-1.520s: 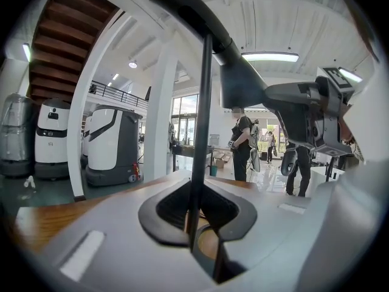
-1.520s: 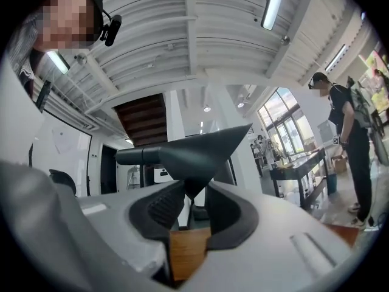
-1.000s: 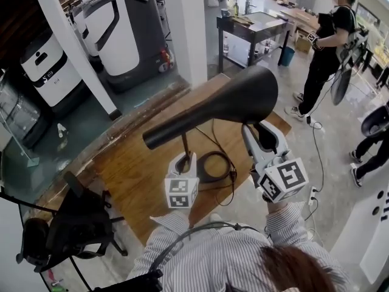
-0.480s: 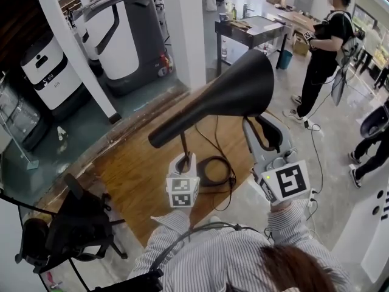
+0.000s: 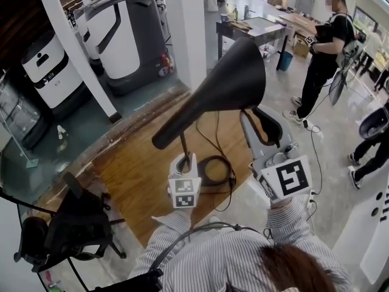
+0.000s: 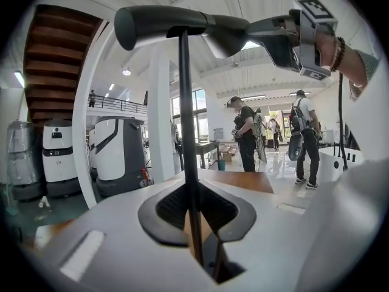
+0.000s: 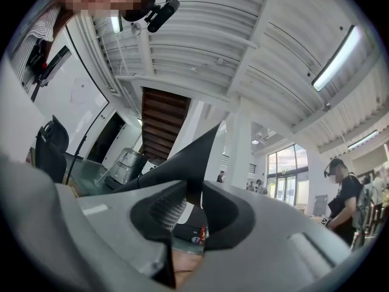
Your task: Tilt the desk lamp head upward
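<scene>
Above the wooden desk (image 5: 137, 175), the left gripper (image 5: 184, 160) clamps the lamp's thin stem (image 5: 183, 143). The black lamp head (image 5: 226, 89) tilts over the desk, its rim pinched by the right gripper (image 5: 255, 115), whose jaws have just been closing.

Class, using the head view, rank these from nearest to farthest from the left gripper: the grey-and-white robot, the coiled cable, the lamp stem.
1. Lamp stem, between the fingers of the left gripper.
2. Coiled cable, on the desk just to the gripper's right.
3. Grey-and-white robot, standing beyond the desk's far edge, upper left.
</scene>
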`<state>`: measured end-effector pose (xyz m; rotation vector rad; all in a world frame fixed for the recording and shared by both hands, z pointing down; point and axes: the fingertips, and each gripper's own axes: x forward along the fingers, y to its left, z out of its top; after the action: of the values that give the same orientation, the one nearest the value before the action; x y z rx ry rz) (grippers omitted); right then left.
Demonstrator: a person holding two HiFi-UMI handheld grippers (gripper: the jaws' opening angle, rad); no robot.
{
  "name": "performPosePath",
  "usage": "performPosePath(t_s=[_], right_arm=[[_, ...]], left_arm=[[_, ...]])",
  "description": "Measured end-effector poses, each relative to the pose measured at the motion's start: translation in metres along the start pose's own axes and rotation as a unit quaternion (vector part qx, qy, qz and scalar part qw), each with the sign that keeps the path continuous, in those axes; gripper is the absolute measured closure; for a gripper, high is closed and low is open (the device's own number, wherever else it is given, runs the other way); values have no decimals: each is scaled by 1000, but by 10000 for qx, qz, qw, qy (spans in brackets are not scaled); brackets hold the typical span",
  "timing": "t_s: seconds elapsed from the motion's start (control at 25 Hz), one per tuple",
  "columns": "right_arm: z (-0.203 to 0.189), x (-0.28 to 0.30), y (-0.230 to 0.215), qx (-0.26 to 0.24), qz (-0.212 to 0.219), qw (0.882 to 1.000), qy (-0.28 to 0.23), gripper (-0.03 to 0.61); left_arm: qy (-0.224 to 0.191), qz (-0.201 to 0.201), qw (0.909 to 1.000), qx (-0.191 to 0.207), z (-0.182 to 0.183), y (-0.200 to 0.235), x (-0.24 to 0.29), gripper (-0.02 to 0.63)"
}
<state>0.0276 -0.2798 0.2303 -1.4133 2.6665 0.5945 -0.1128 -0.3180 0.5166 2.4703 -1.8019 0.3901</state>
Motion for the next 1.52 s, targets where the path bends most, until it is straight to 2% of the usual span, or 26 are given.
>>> performPosePath(t_s=[0.24, 0.44, 0.84, 1.36, 1.52], right_arm=[[0, 7, -5, -10, -33, 10000, 24, 499], [3, 14, 1, -287, -8, 9995, 101, 499], [3, 19, 4, -605, -77, 9977, 294, 497], [4, 6, -3, -667, -170, 9975, 171, 495], [2, -1, -5, -632, -214, 9976, 203, 497]], left_arm=[[-18, 50, 10000, 79, 1, 0, 2, 579], [37, 173, 9994, 292, -4, 2, 3, 580], [115, 153, 9990, 400, -6, 4, 4, 578], [157, -20, 9992, 379, -11, -3, 4, 578], [-7, -112, 9996, 271, -1, -5, 2, 578]])
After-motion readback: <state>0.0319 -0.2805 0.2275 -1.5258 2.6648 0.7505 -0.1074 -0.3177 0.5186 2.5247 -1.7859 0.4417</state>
